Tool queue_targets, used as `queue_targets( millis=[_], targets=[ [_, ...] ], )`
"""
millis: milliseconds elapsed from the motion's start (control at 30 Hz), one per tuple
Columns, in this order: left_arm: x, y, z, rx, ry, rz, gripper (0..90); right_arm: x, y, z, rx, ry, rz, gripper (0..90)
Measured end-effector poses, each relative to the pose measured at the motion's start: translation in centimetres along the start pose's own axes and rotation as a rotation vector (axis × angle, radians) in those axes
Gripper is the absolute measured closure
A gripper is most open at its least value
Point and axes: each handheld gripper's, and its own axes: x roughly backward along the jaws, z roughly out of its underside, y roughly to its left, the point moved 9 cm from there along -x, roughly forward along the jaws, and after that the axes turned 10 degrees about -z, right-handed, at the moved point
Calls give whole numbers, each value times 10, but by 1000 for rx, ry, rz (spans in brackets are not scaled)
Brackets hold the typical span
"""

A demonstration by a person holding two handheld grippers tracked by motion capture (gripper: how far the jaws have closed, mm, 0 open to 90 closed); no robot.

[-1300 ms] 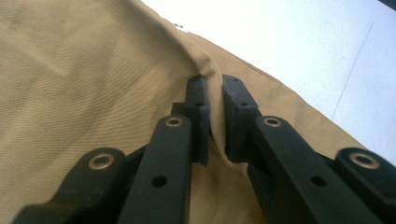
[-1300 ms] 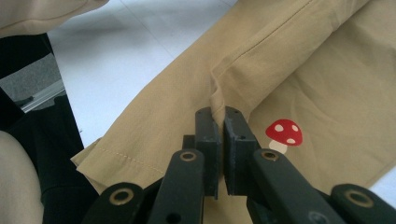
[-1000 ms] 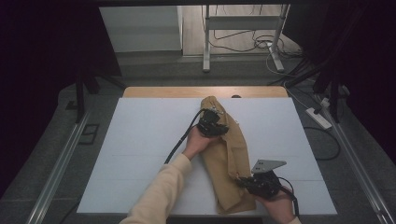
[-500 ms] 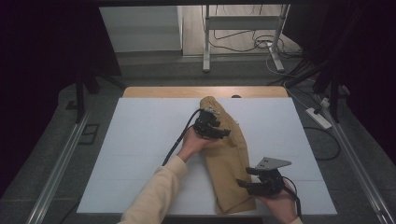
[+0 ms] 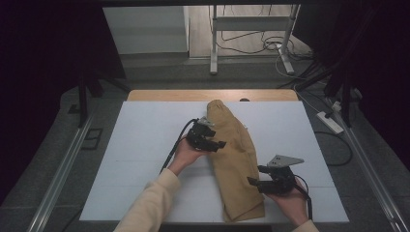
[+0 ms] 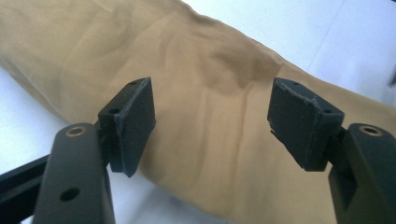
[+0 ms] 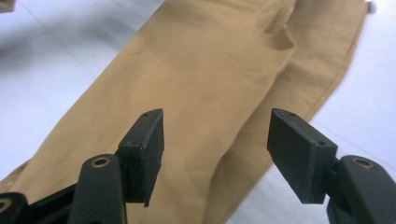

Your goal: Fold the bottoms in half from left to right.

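Garment's (image 5: 234,164) near hem cut off at the table (image 5: 145,145) edge. It lies lengthwise mid-table. Left gripper (image 5: 218,143) and right gripper (image 5: 254,182) just opened, jaws wide above cloth, nothing between them.

A folded tan garment (image 5: 234,162) lies lengthwise on the white table (image 5: 140,159), its narrow end far from the person and its wide end near the front edge. The left gripper (image 5: 218,143) hovers at the cloth's left edge, jaws apart with nothing between them (they have just been opening). The right gripper (image 5: 255,182) sits at the cloth's right edge nearer the person, jaws likewise just opened, cloth just beyond its tips.
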Motion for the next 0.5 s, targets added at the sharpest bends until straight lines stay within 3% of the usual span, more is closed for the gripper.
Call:
queue_targets(
  millis=[167,500],
  targets=[
    [7,0,10,-15,6,-3,314,-2,-8,-2,-6,5,8,371],
    [23,5,32,1,6,-15,315,-13,-22,-12,4,34,18,381]
  ],
)
